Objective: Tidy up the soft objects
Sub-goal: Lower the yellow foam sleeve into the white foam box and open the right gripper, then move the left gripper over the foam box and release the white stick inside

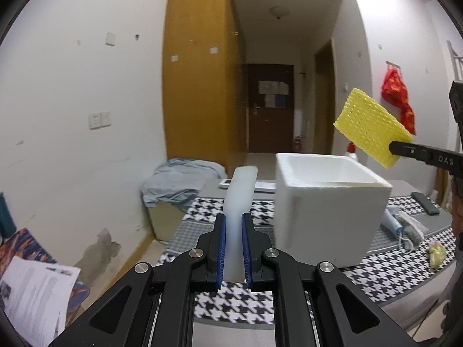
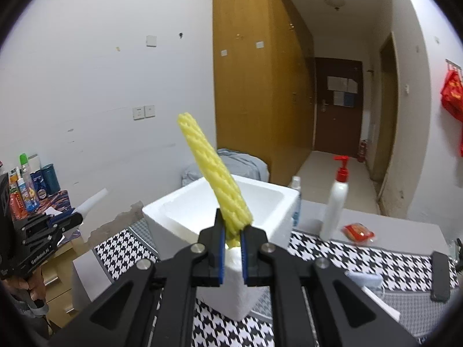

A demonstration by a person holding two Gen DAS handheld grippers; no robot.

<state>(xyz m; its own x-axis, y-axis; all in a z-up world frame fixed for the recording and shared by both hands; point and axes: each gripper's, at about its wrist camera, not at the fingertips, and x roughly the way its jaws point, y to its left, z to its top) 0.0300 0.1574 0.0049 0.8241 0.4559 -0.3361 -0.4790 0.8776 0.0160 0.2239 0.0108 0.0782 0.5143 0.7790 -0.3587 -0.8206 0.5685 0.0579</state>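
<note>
The left gripper (image 1: pixel 233 248) is clamped on a white foam strip (image 1: pixel 240 199), its blue pads (image 1: pixel 220 248) pressing both sides; the strip stands upright out of the jaws, just left of the foam box (image 1: pixel 330 211). The right gripper (image 2: pixel 232 245) pinches the lower end of a yellow foam net (image 2: pixel 215 173), which leans up and to the left out of the jaws, over the open box (image 2: pixel 225 211). From the left wrist the net (image 1: pixel 373 127) shows flat-on, held in the air above the box's right rim by the right gripper's fingers (image 1: pixel 405 149).

The box stands open-topped on a houndstooth cloth (image 1: pixel 240 297). Right of it on the cloth lie a bundle of white and grey soft things (image 1: pixel 403 227) and a small yellow-green one (image 1: pixel 437 253), too blurred to name. From the right wrist, a white pump bottle (image 2: pixel 335 202) with a red top stands behind the box, a red packet (image 2: pixel 358 231) beside it, and a black remote (image 2: pixel 440 277) lies at the right edge. The left gripper (image 2: pixel 72 217) with its strip (image 2: pixel 92 201) appears at far left, a hand (image 2: pixel 26 287) under it.
</note>
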